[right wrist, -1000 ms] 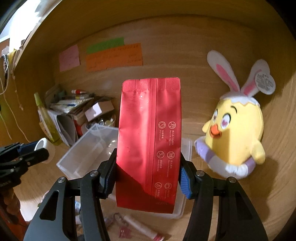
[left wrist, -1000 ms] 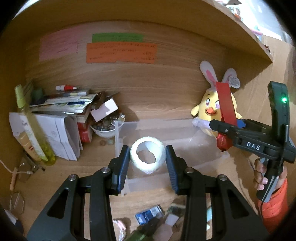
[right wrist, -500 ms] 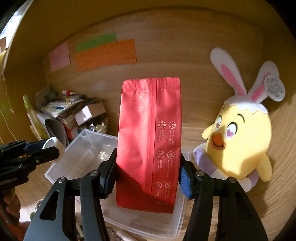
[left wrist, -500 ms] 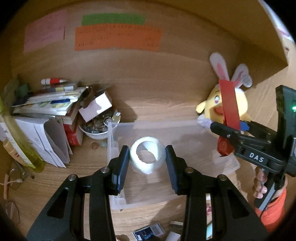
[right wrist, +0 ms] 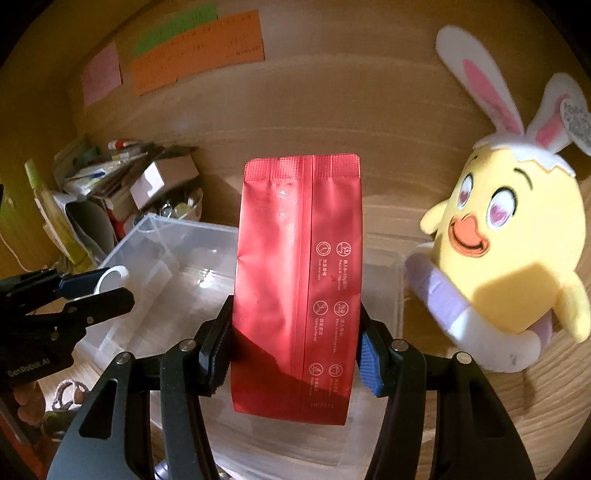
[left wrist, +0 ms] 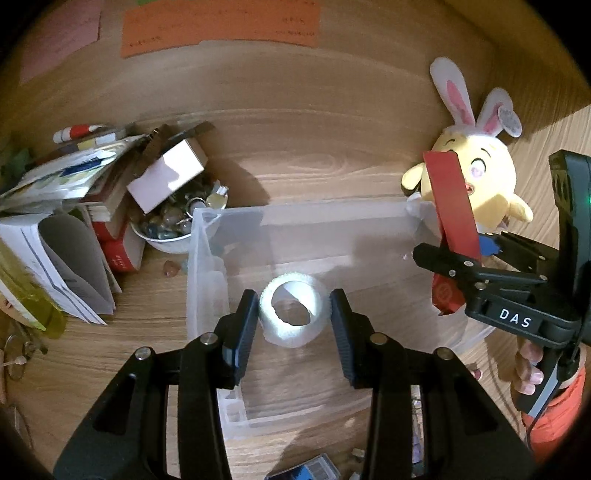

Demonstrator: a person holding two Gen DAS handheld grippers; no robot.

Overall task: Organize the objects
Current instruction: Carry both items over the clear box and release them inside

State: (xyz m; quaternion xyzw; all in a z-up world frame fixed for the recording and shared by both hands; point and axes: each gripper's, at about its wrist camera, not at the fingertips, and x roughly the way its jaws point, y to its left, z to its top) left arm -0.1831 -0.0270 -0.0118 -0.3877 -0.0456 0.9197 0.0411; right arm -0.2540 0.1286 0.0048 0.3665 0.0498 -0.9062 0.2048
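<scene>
My left gripper (left wrist: 293,317) is shut on a white tape roll (left wrist: 294,313) and holds it above the clear plastic bin (left wrist: 207,266). My right gripper (right wrist: 295,354) is shut on a red foil pouch (right wrist: 299,280), upright, over the bin's right part (right wrist: 155,243). In the left wrist view the right gripper (left wrist: 454,258) with the pouch (left wrist: 452,206) hangs at the bin's right rim. In the right wrist view the left gripper (right wrist: 107,288) with the roll (right wrist: 110,275) shows at the left.
A yellow chick plush with rabbit ears (left wrist: 480,177) (right wrist: 513,251) sits right of the bin. A stack of books and papers (left wrist: 62,206), a small cardboard box (left wrist: 166,177) and a bowl of trinkets (left wrist: 170,225) crowd the left. Sticky notes (left wrist: 221,26) hang on the wooden back wall.
Both grippers have moved forward toward the back wall. The tape roll is now over the bin's inside and the pouch is closer above the bin.
</scene>
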